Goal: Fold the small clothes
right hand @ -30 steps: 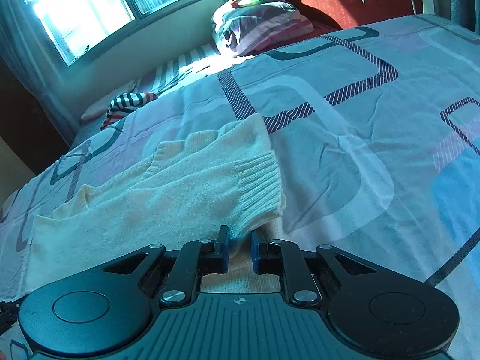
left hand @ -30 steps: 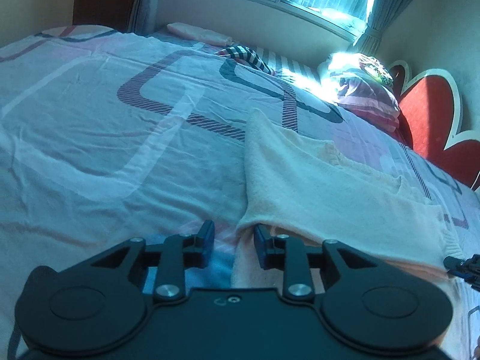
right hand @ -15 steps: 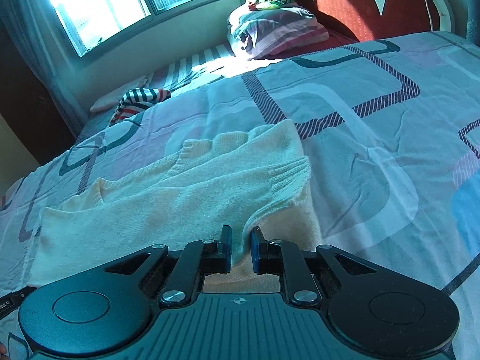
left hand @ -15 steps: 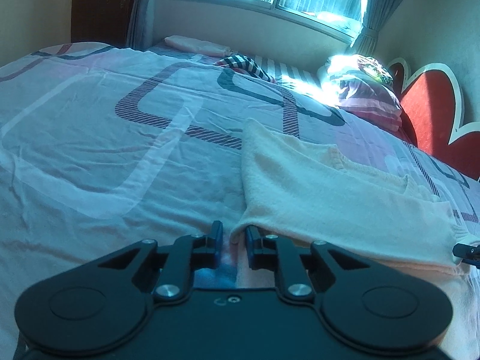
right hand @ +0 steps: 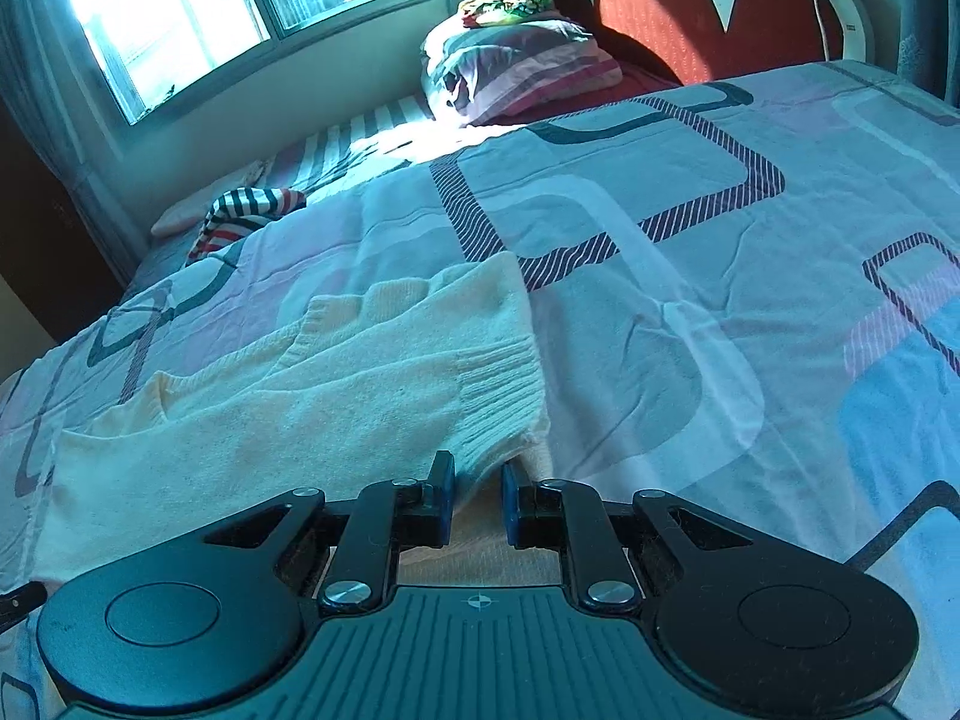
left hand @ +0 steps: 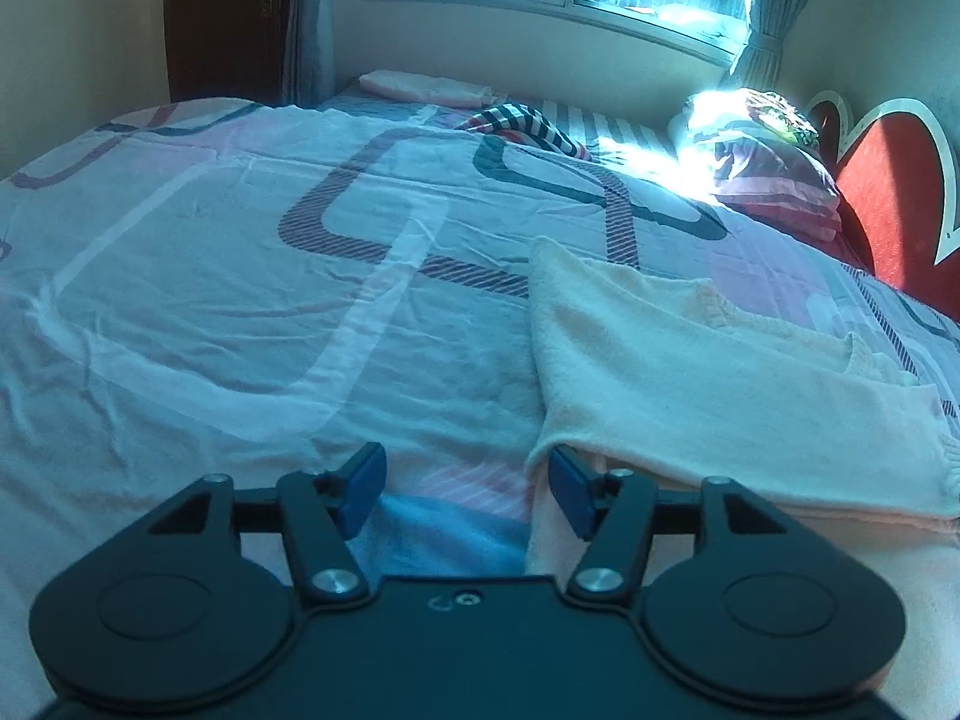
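A cream knitted sweater (left hand: 690,372) lies folded over on the patterned bedsheet (left hand: 252,312). My left gripper (left hand: 467,468) hovers at its near left corner with its jaws opening. Only sheet shows between the pads, and the folded edge rests against the right fingertip (left hand: 567,471). In the right wrist view the sweater (right hand: 300,420) stretches away to the left. My right gripper (right hand: 476,474) is shut on the fabric just below the ribbed cuff (right hand: 504,396).
A striped garment (left hand: 528,126) and a folded pink cloth (left hand: 420,84) lie at the bed's far side under the window. Pillows (right hand: 516,66) are stacked against the red headboard (right hand: 690,6). Bare sheet spreads left of the sweater.
My left gripper's jaws first narrowed at the sweater's corner, then spread wide and let the edge go. The right gripper stays shut on the fabric.
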